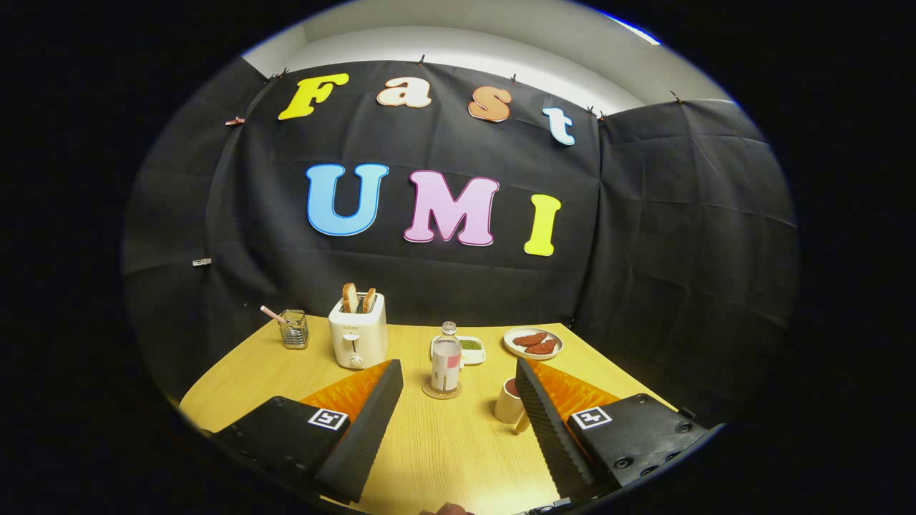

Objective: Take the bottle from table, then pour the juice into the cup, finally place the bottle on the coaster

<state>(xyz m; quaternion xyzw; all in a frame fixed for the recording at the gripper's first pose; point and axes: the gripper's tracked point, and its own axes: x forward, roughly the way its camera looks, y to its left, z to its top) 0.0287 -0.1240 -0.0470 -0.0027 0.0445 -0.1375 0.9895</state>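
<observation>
Bottle (446, 360) on coaster (441, 391); jaws apart, empty.

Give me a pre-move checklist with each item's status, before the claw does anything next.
1. Claw open, holding nothing: ok.
2. Clear plastic bottle upright on the round cork coaster, beyond the fingers: ok.
3. Cream cup upright beside the right finger: ok.
4. Juice in the cup: ok, reddish inside.
5. Bare wooden table between fingers and bottle: ok.
6. Bottle cap state: cannot tell.
</observation>
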